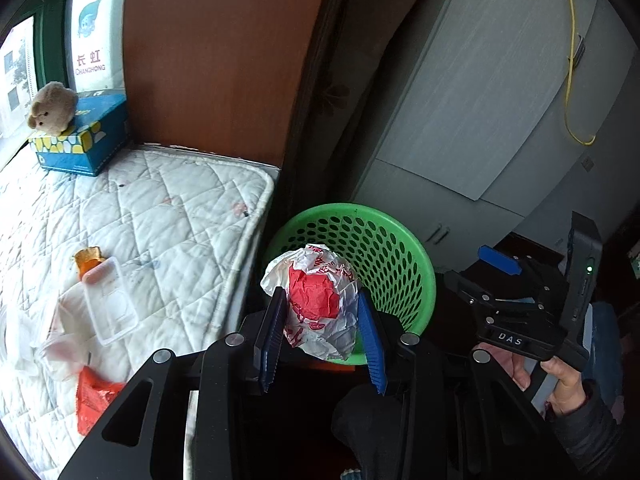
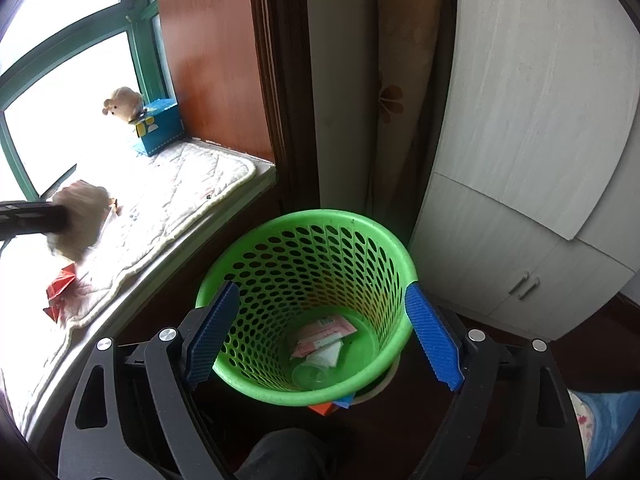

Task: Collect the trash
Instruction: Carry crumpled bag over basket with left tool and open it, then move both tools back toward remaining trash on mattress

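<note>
My left gripper (image 1: 322,296) is shut on a crumpled white-and-red paper wrapper (image 1: 316,272), held near the mattress edge in front of the green perforated basket (image 1: 404,240). In the right wrist view the same wrapper (image 2: 78,228) shows as a blur over the mattress at the left. My right gripper (image 2: 320,292) stands open over the basket (image 2: 304,216) with nothing between its blue pads. Flat paper wrappers (image 2: 324,332) and a clear cup (image 2: 310,374) lie on the basket's bottom. In the left wrist view the right gripper (image 1: 484,276) is at the right, held by a hand.
On the quilted mattress (image 1: 168,208) lie a clear plastic tray (image 1: 112,304), an orange food scrap (image 1: 90,258), a red wrapper (image 1: 94,396) and white plastic film. A blue tissue box (image 1: 84,136) with a plush toy (image 1: 52,106) stands by the window. A grey cabinet (image 2: 520,200) flanks the basket.
</note>
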`<state>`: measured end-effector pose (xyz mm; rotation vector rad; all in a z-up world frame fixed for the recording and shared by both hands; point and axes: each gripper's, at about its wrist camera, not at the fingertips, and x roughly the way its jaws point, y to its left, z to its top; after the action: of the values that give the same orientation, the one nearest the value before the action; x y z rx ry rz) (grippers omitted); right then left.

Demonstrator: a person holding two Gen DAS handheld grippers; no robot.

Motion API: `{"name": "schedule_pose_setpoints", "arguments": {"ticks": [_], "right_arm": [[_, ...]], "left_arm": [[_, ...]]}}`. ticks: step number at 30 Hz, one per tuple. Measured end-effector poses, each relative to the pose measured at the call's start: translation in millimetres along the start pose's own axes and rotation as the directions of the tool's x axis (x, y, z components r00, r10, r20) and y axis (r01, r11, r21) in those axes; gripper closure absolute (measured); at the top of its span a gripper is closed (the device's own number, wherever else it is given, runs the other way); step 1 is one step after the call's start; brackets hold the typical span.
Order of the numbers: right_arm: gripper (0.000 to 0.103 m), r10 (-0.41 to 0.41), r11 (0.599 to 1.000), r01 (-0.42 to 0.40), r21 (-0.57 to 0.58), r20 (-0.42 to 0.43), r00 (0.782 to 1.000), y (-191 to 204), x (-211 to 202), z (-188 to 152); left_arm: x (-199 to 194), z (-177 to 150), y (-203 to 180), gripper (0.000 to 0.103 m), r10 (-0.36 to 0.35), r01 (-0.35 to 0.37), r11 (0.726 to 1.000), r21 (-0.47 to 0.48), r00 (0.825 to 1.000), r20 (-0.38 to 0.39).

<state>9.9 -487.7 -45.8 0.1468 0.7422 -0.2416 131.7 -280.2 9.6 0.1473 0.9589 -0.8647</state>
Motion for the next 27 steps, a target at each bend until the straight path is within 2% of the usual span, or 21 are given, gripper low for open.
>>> {"name": "schedule_pose_setpoints", "arguments": {"ticks": [7,9,12,15,20,27], "right_arm": [[0.018,-0.008,1.0,0.008,-0.002,0.015,1.0,-7,-7,-6],[0.018,-0.013,1.0,0.013,0.001,0.013,1.0,-10,-8,-8],[0.018,-0.013,1.0,0.013,0.014,0.008,1.0,-15,-8,-12],[0.017,-0.014,1.0,0.014,0.024,0.005,1.0,-19,-9,-15],[0.017,0.001,1.0,-0.001,0.025,-0.002,1.0,-17,-10,-18],[0.016,0.057,0.998,-0.057,0.001,-0.022,0.998,7,-4,-17]], "left_arm": [[48,12,-23,0.065,-0.042,0.043,0.999,0.018,0.998,-0.046],[57,14,-28,0.054,-0.051,0.052,0.999,0.014,0.997,-0.05],[67,17,-33,0.05,-0.08,0.08,0.997,-0.001,0.996,-0.046],[70,16,-39,0.044,-0.074,0.074,0.997,-0.002,0.997,-0.036],[55,7,-33,0.044,-0.04,0.039,0.998,-0.041,0.999,-0.01],[8,-12,-5,0.044,0.077,-0.071,0.991,-0.116,0.996,0.047]]}}
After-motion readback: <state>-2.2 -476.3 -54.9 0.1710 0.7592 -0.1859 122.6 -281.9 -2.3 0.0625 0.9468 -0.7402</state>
